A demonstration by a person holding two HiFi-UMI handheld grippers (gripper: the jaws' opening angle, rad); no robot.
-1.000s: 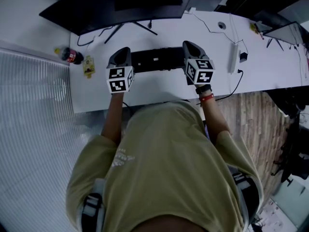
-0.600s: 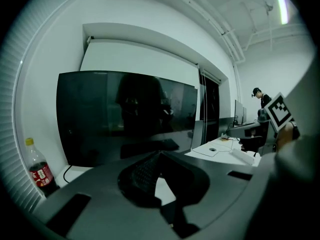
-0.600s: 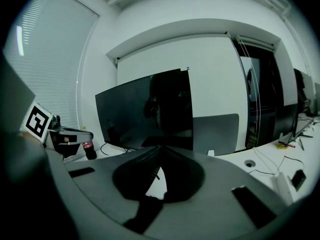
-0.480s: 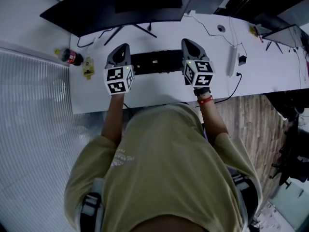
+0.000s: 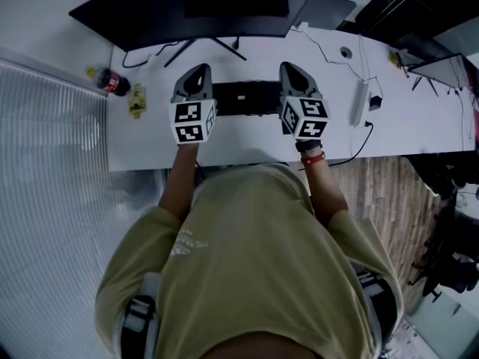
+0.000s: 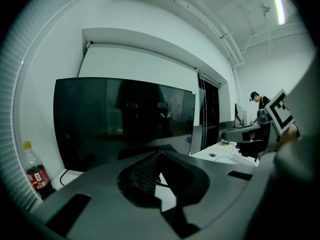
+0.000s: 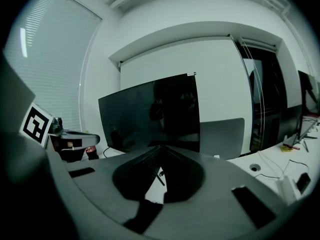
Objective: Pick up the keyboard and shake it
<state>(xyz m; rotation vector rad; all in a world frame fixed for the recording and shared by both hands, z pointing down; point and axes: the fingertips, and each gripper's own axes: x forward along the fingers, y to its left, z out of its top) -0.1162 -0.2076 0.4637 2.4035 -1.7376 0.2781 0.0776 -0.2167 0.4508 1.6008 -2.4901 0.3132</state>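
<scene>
Head view: the black keyboard (image 5: 245, 97) lies flat on the white desk (image 5: 247, 137), lengthwise in front of the monitor (image 5: 202, 6), and only its middle stretch shows, because each end runs under a gripper. The left gripper (image 5: 199, 72) covers the keyboard's left end and the right gripper (image 5: 289, 69) its right end; both point away from the person toward the monitor, and whether either touches the keyboard cannot be told from above. The left gripper view shows that gripper's jaws brought together to a point (image 6: 159, 154), with only a patch of white desk seen through the opening beneath the tips and nothing between them. The right gripper view shows the same: jaws meeting at their tips (image 7: 159, 147), nothing held, bare desk and a dark stand leg showing through below. Each gripper carries its marker cube (image 5: 193, 121) at the near end, over the person's hands, and a red wristband (image 5: 313, 158) sits on the right wrist. The person, in an olive shirt (image 5: 254, 260), stands close to the desk's near edge. Beyond the keyboard, the monitor's thin stand legs (image 5: 224, 45) splay over the desktop. Well to the left, near the desk's corner, a cola bottle (image 5: 111, 81) lies on its side with a small yellow item (image 5: 137, 102) just beside it. To the right lie a white power strip (image 5: 362, 94) and a round cable hole (image 5: 345, 51).
</scene>
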